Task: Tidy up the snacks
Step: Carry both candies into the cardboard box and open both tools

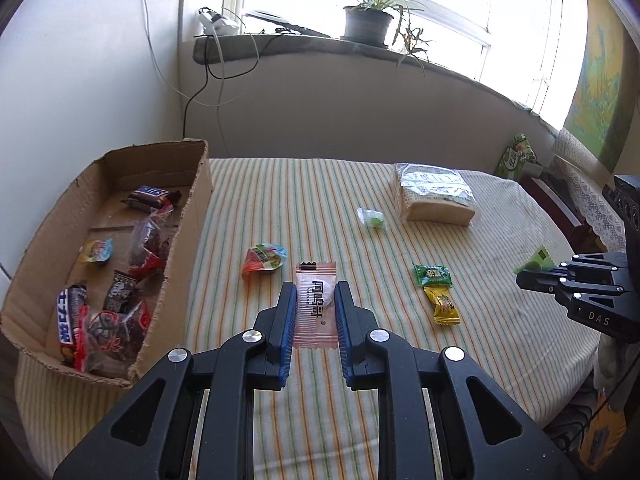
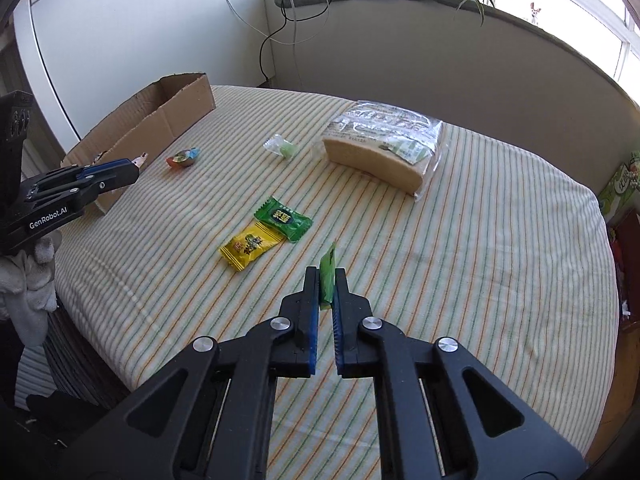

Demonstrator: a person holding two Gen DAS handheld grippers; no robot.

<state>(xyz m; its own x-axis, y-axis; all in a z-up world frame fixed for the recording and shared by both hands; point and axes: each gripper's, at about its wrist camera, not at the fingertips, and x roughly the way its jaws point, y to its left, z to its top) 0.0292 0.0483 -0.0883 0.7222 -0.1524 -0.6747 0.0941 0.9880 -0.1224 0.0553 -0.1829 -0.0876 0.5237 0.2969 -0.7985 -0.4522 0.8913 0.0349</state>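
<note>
My left gripper (image 1: 316, 292) is shut on a pink-and-white snack packet (image 1: 316, 312), held above the striped tablecloth (image 1: 280, 208); the packet's tip shows in the right wrist view (image 2: 140, 159). My right gripper (image 2: 327, 276) is shut on a small green packet (image 2: 327, 276), also seen in the left wrist view (image 1: 534, 263). A cardboard box (image 1: 196, 216) at the left holds several wrapped snacks. Loose on the cloth lie a red-green candy (image 1: 264, 260), a green candy (image 1: 433, 276), a yellow candy (image 1: 444, 307), a small clear-green sweet (image 1: 372, 219) and a bagged cake (image 1: 434, 194).
A wall and a windowsill with a potted plant (image 1: 368, 20) and cables stand behind the table. A green bag (image 1: 516, 156) and dark furniture sit at the far right. The table edge curves away at the right and front.
</note>
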